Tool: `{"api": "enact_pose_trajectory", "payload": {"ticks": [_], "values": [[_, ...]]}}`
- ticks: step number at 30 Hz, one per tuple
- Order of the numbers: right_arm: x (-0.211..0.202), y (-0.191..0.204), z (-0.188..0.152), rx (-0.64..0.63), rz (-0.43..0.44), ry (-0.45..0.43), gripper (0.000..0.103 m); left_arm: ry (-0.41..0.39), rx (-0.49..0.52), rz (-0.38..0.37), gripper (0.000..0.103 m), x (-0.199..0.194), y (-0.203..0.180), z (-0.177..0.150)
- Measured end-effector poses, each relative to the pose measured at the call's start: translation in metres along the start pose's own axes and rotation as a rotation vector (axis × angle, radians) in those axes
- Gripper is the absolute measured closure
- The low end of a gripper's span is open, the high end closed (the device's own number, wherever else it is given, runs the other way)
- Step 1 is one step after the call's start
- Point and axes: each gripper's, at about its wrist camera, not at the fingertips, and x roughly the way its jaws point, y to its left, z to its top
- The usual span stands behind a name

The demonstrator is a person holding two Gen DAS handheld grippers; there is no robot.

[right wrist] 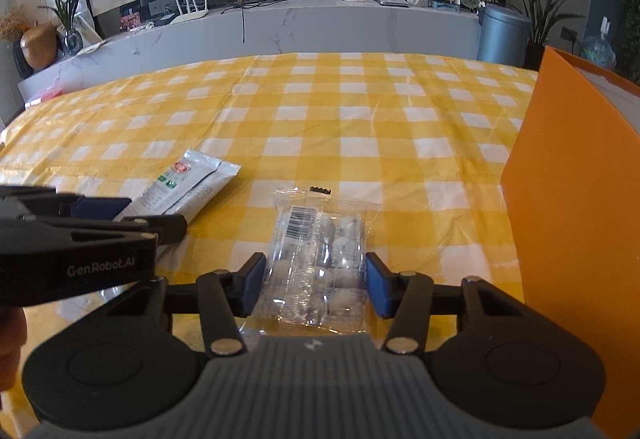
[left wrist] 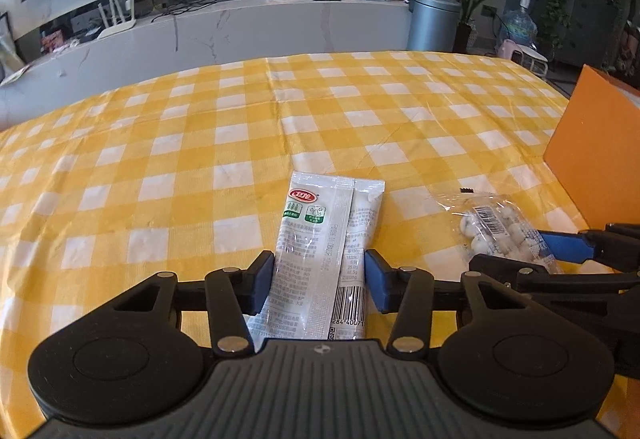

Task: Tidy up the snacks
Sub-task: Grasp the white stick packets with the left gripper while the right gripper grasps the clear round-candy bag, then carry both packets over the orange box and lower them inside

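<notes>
On the near part of the table, over its yellow-and-white checked cloth, two snack packs lie flat and side by side, each lined up with one tool. The left hand-held gripper straddles the grey-white sachet, which lies printed back up with its barcode at the near end. The blue pads sit just beside its two long edges, and the foil looks unpinched, so I read this gripper as released and poised, not yet gripping. The right hand-held gripper brackets the clear bag of white candies in the same way, its jaws spread about as wide as the bag and no squeeze showing in the film.

Both packs point lengthwise away from the tools, probably so the fingers can close across the narrow width. To the far right an orange box stands upright beside the candy bag; it looks like the likely place for the snacks, though its inside is hidden.

Judged from this, the task is at its start: two grasps are lined up and nothing is stowed yet. The crinkly film may slip or fold under a light grip.
</notes>
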Motion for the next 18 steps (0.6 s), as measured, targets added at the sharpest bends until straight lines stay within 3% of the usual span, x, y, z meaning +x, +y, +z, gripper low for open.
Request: {"api": "enact_pose_trajectory", "payload": {"ticks": [6,18], "values": [[-0.021,-0.001,-0.003,0.015,0.021,-0.013,0.052,-0.042,-0.104,-0.023,0.048,-0.027,0.002,-0.006],[-0.106,-0.008,-0.004,0.006,0.043,-0.144,0.051,-0.151,-0.090,-0.078,0.048,-0.105,-0.042,0.000]]}}
